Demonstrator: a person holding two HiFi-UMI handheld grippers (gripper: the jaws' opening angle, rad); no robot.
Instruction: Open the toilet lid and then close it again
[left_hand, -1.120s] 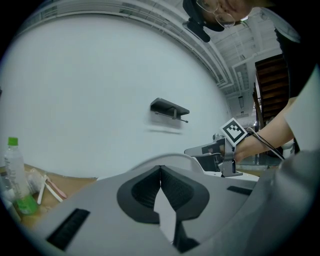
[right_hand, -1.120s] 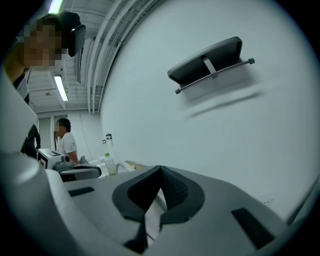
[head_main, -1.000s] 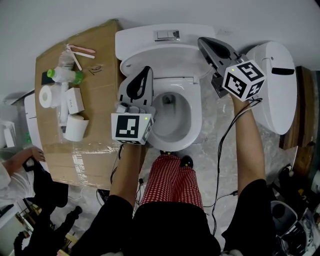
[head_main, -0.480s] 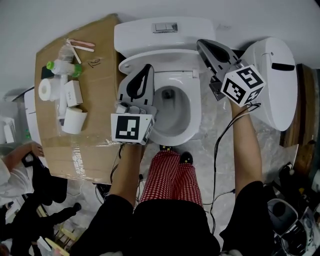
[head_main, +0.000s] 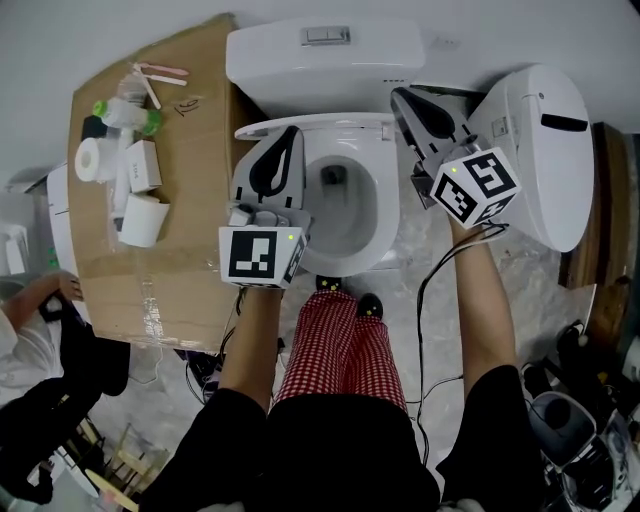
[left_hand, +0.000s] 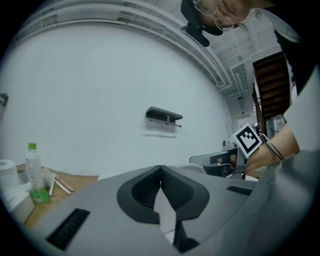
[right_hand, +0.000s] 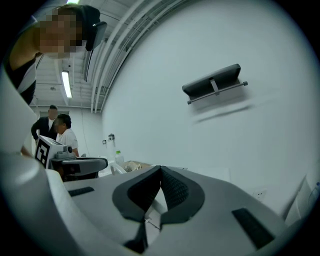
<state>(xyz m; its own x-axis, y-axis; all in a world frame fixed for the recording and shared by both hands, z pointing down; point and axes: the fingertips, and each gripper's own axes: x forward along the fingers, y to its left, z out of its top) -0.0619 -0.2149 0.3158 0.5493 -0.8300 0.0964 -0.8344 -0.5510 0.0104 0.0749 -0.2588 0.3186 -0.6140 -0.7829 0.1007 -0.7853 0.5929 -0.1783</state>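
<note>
Left gripper (head_main: 290, 138), jaws together (likewise right gripper (head_main: 402, 97)), hides the toilet's (head_main: 372, 240) left rim.

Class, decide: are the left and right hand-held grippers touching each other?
Apart. The head view shows the left hand-held gripper and the right hand-held gripper on opposite sides of the toilet bowl, its opening between them.

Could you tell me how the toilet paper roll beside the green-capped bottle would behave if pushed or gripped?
The toilet paper roll stands on its flat end on the cardboard, so a push would probably slide it rather than roll it. It looks soft and light, so a firm squeeze would likely dent it.
</note>
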